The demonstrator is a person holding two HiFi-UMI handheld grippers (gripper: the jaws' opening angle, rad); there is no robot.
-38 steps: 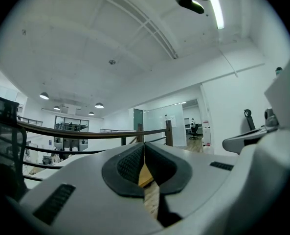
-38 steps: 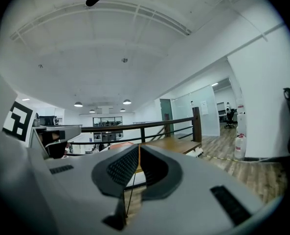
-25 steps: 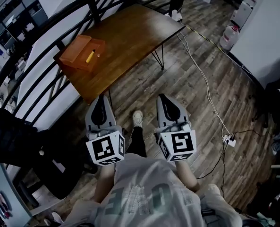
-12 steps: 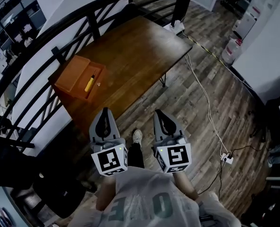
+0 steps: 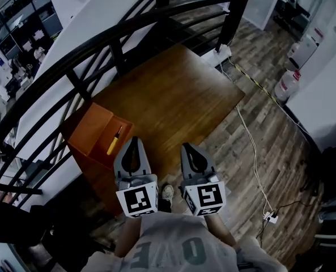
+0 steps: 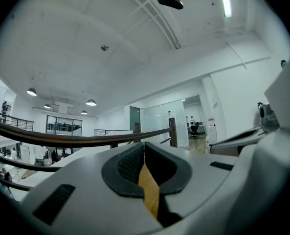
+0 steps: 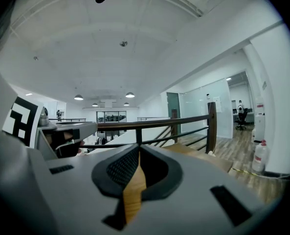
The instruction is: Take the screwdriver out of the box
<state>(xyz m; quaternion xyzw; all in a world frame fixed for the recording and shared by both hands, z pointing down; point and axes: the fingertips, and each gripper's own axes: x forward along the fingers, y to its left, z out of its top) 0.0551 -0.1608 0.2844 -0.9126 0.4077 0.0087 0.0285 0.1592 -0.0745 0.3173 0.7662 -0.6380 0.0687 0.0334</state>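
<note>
A brown wooden table point(image 5: 179, 89) on thin black legs stands on a dark plank floor point(image 5: 269, 135), its far and left edges close against a black railing point(image 5: 100, 41) beyond which a lower level of shelves and desks shows. The tabletop is bare except for an open orange box point(image 5: 88, 130) at its near left corner, and the yellow-handled screwdriver point(image 5: 114, 141) lies inside that box along its right side. A white cable point(image 5: 248, 143) runs across the floor from the table's far right corner to a power strip point(image 5: 268, 216) at the near right, and a water jug point(image 5: 285, 87) stands by the white wall at the far right. The left gripper point(image 5: 132, 142) is held just to the right of the box, the right gripper point(image 5: 188, 149) beside it over the table's near edge; each has its jaws pressed together with nothing between them. The gripper views look out level over the railing to a white ceiling with round lamps and a glass partition.
</note>
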